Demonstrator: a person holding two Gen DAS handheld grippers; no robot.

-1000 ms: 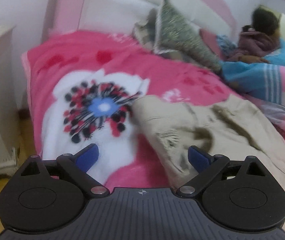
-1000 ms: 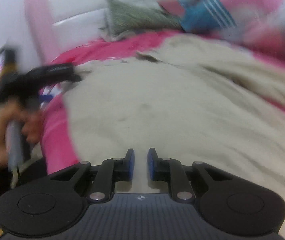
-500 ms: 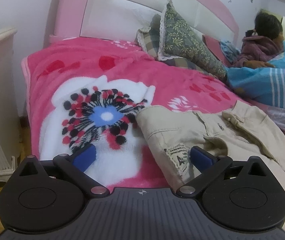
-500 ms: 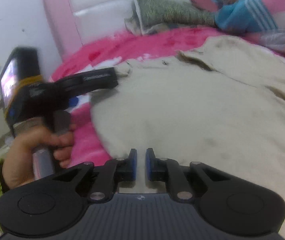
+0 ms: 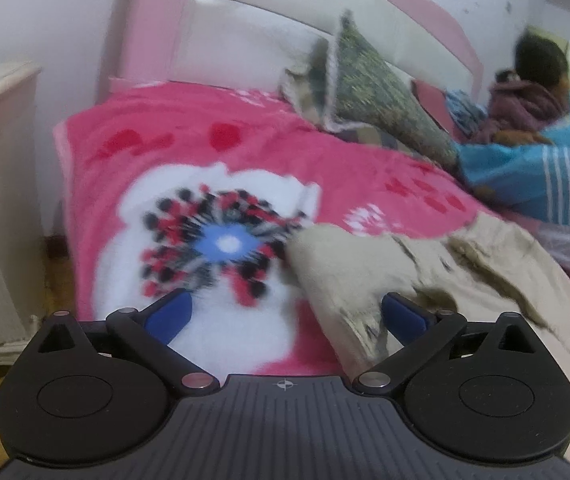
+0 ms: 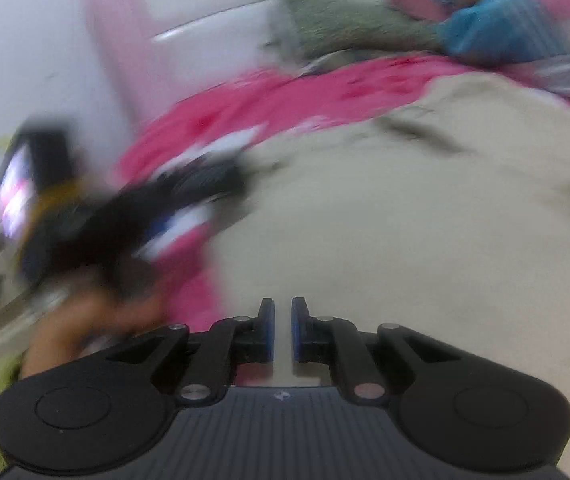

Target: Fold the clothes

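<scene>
Lining up left gripper (image 5: 283, 312), fingers apart, on beige trousers' (image 5: 369, 276) waist corner at 3 o'clock; right gripper (image 6: 283, 330) pinching cloth, needing closure next

Left gripper (image 5: 283, 314): fingers spread wide — nothing between them.
Right gripper (image 6: 283, 330): fingers nearly together — narrow gap.

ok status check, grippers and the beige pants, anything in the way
Left gripper open, over the waist corner of the beige pants. Right gripper nearly shut, fabric between the pads, grip unclear. Pants unfolded on the pink blanket. Nothing in the way.
</scene>
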